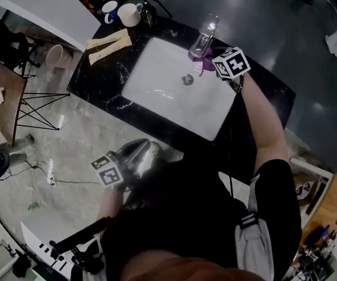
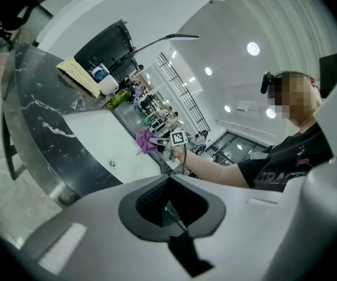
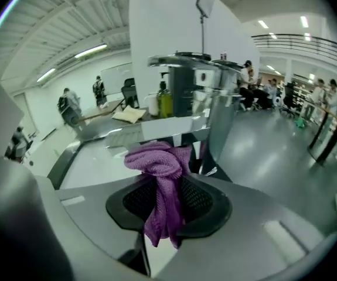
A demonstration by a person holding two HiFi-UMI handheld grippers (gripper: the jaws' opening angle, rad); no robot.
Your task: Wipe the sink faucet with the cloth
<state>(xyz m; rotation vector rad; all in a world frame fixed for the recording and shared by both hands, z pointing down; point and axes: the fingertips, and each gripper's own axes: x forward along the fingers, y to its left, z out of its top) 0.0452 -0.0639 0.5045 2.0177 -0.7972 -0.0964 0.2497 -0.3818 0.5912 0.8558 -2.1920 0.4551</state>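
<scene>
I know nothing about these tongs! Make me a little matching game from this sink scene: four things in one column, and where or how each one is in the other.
Things:
1. purple cloth
2. left tongs
3. two mugs
4. faucet

Places or states:
A. on the black counter, beside the folded beige towels
B. shut, with nothing between them
C. pinched in the right tongs
D. shiny metal, standing just beyond the cloth

Pairs: 1-C, 2-B, 3-A, 4-D
</scene>
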